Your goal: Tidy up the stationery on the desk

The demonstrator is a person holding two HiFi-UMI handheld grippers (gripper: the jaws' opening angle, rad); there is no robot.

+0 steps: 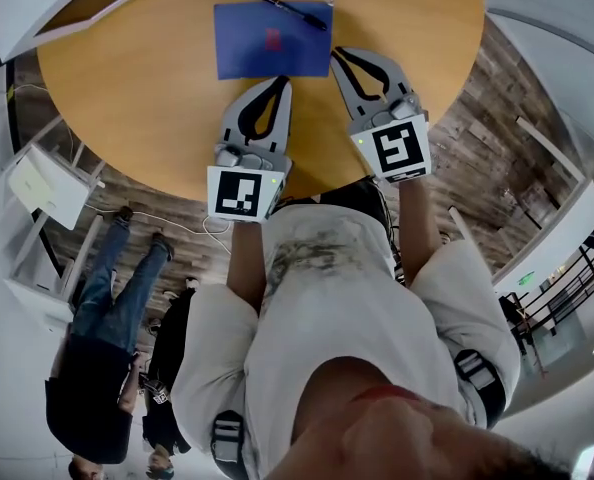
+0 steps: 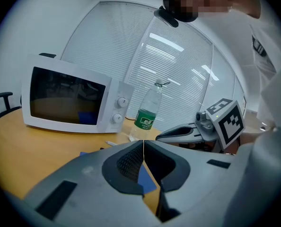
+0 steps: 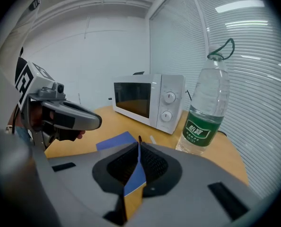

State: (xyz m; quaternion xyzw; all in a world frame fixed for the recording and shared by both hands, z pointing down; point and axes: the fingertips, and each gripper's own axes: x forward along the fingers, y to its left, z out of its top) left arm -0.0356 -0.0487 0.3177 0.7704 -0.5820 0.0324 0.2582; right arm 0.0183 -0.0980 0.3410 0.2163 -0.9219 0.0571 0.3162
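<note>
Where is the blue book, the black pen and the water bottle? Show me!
blue book (image 1: 249,44): head view, on the plain part of its cover.
black pen (image 1: 289,10): head view, on the middle of its barrel.
water bottle (image 3: 200,129): right gripper view, on its green label.

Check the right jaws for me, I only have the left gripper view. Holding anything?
Observer: No. The right gripper has its jaws together with nothing between them.
Operator: Where's the black pen?
Observer: The black pen lies across the far right corner of the blue notebook.
Operator: Anyone near the rig?
Observer: Yes, a person in jeans stands off to the left.
</note>
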